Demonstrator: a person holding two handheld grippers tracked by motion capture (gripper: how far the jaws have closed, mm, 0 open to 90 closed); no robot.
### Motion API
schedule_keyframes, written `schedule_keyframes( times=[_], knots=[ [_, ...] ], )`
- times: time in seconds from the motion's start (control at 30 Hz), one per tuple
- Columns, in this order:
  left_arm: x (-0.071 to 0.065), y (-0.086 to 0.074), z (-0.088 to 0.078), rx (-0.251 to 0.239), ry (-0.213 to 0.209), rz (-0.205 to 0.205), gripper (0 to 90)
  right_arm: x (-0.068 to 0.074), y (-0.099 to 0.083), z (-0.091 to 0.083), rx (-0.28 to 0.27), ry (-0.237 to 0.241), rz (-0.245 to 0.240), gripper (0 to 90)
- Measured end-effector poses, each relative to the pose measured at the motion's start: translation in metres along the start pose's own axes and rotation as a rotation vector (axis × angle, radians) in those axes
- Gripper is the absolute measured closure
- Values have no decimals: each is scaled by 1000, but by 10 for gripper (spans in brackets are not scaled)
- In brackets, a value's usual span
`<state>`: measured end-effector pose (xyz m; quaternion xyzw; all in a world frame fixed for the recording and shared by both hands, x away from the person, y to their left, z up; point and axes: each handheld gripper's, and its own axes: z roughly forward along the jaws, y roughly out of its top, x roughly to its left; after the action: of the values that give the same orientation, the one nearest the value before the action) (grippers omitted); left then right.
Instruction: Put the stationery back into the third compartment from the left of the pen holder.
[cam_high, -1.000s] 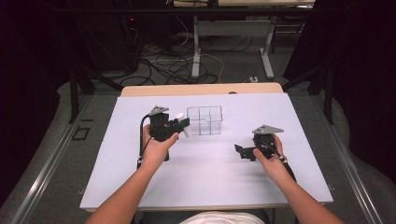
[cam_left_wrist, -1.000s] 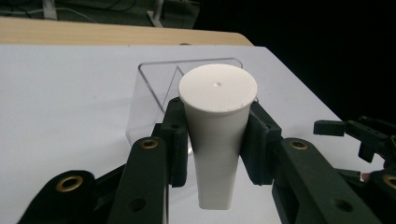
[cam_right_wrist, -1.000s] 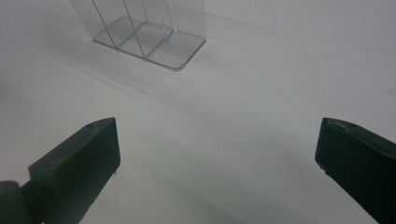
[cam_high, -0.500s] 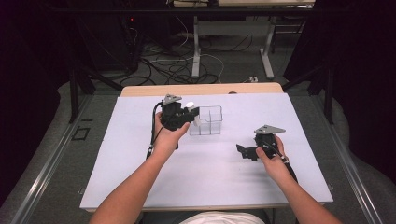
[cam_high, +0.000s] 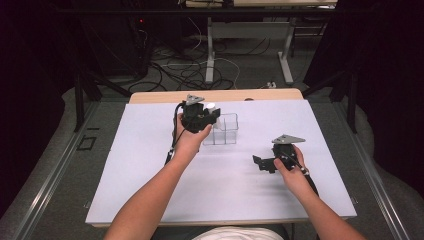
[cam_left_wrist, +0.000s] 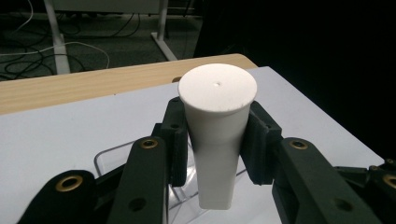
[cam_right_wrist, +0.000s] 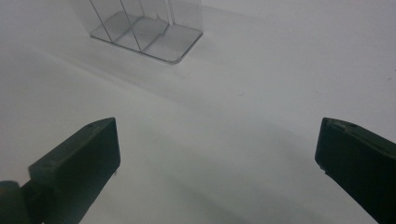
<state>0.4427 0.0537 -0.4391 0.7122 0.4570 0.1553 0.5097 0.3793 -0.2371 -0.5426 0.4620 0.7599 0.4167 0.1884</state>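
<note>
The left tool is held above the far middle of the worktop, at the left edge of a clear divided container. Its jaws are clamped on a white tapered tube, gripping it from both sides at mid-height. In the left gripper view the tube stands upright, wide flat end up and narrow end down, over a corner of the clear container. Whether the lower end touches the container floor or hangs just above it cannot be determined; the jaws cover the surrounding area. From the high view just the tube's white top is visible, the rest being hidden by the tool and the left hand.

The right tool is low over the right half of the worktop, well apart from the container, held by the right hand. Its jaws stand wide apart with nothing between them. In the right gripper view both jaws are cut off by the lower frame edge, and the bare white surface lies between them. The clear container appears at the top of that view, its upper part cropped; upright partitions are visible, but their number cannot be counted with certainty.

A wooden edge of the worktop shows beyond the white covering. Cables lie on the floor beyond; the room to either side is too dark to make out.
</note>
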Motion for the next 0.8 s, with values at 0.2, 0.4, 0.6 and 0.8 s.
schedule_keyframes(
  times=[0.2,0.4,0.6,0.8],
  knots=[
    [-4,1,14,-4,-1,-9,664,-1,-1,0,0,3,10,0],
    [-8,0,28,4,-12,-10,664,-1,-1,1,5,8,4,0],
    [-9,-4,39,7,-9,-13,664,-1,-2,2,7,6,6,0],
    [-9,-8,46,11,-8,-17,664,0,-3,3,17,17,4,0]
  ],
)
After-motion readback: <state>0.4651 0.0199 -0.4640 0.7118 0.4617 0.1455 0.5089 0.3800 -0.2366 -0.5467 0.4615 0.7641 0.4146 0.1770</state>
